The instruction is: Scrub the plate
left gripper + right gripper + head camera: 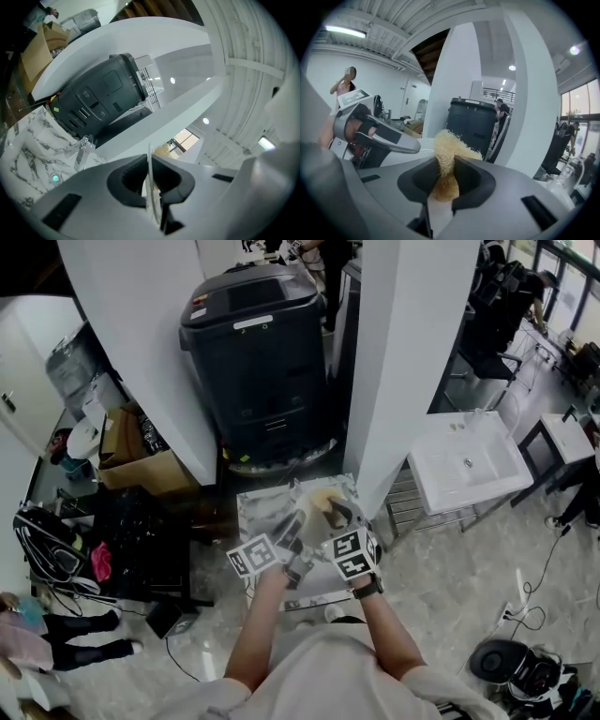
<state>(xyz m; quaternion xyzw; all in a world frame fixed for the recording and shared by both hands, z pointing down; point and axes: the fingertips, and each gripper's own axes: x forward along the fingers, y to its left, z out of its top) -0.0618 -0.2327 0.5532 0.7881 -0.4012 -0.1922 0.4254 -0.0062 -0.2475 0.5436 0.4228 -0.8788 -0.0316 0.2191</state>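
The left gripper [151, 183] is clamping the plate [150, 157]. Its jaws are pressed nearly together on the thin white rim, w/ the plate showing edge-on btwn the pads in the left gripper view. The plate is being held up in front of the person, above the marble-pattern table [28, 154], not lying on it.

The right gripper [445, 180] is gripping a scrubber [450, 146], a pale yellow fibrous pad. It is pinched at the middle, w/ frayed strands sticking out past the jaw tips. In the head view the two grippers are sitting close together over the table, marker cubes side by side, tips pointing away from the person. The scrubber is sitting just beside the plate there. Whether the fibres are touching the plate can't be made out.

In the right gripper view the left gripper is showing at the left, w/ the person's hand around its handle.

A big black wheeled bin [262, 362] is standing beyond the table, btwn two white pillars. A white sink [469, 463] is standing off to the right and a cardboard box [141, 465] to the left. A small clear object [84, 146] is standing on the table; what it is isn't clear. Other people are showing in the bg of the right gripper view.
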